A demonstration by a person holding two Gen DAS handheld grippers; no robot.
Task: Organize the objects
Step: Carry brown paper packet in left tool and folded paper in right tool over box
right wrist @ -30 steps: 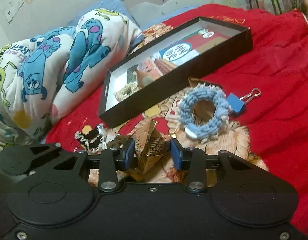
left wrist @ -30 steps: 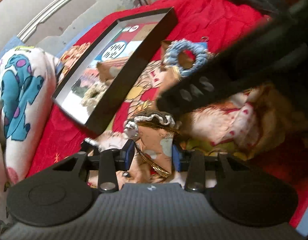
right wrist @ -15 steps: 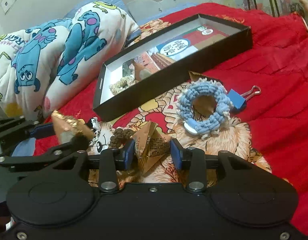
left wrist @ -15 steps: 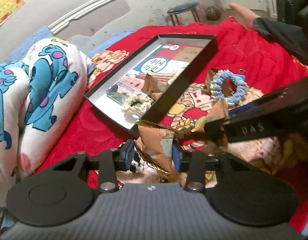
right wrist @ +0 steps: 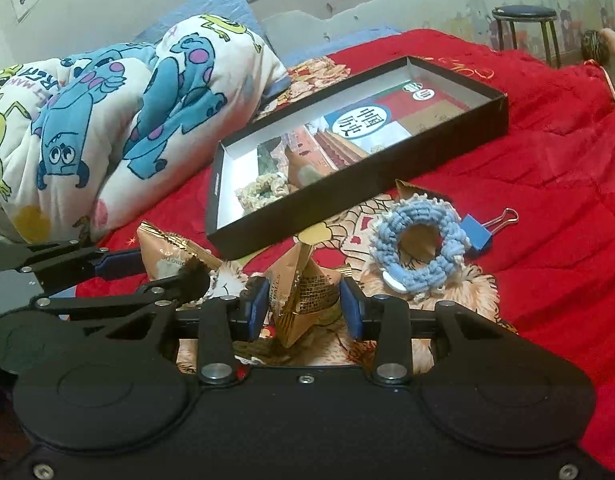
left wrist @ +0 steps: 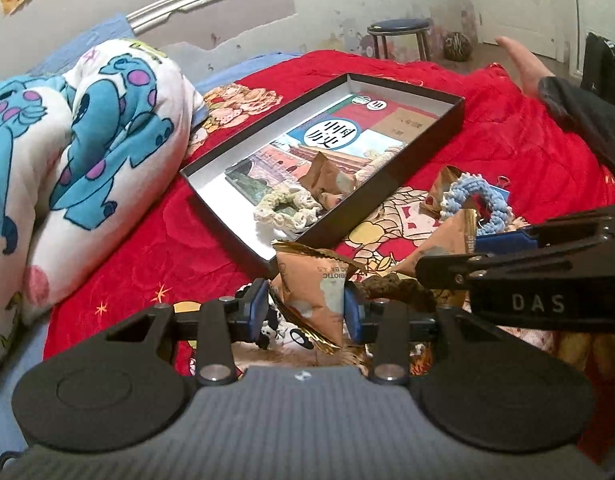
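My left gripper [left wrist: 305, 307] is shut on a brown snack packet [left wrist: 313, 290] and holds it above the red bedspread, just in front of the black box [left wrist: 247, 222]. My right gripper [right wrist: 304, 306] is shut on a second brown snack packet [right wrist: 305, 288], close beside the left one. The right gripper also shows in the left wrist view [left wrist: 507, 276]. The left gripper with its packet [right wrist: 171, 256] shows in the right wrist view. The box holds a book [left wrist: 335, 140], a cream scrunchie [left wrist: 285, 210] and another brown packet [left wrist: 321, 174].
A blue scrunchie [right wrist: 419, 250] and a blue binder clip [right wrist: 477, 234] lie on the bedspread right of the box. A dark scrunchie [left wrist: 391, 286] lies under the grippers. A cartoon-print quilt [right wrist: 107, 120] is piled at the left. A stool [right wrist: 523, 20] stands beyond the bed.
My left gripper has lifted its snack packet up from the bedspread and levelled out facing the box. My right gripper has stayed shut on its packet and barely moved.
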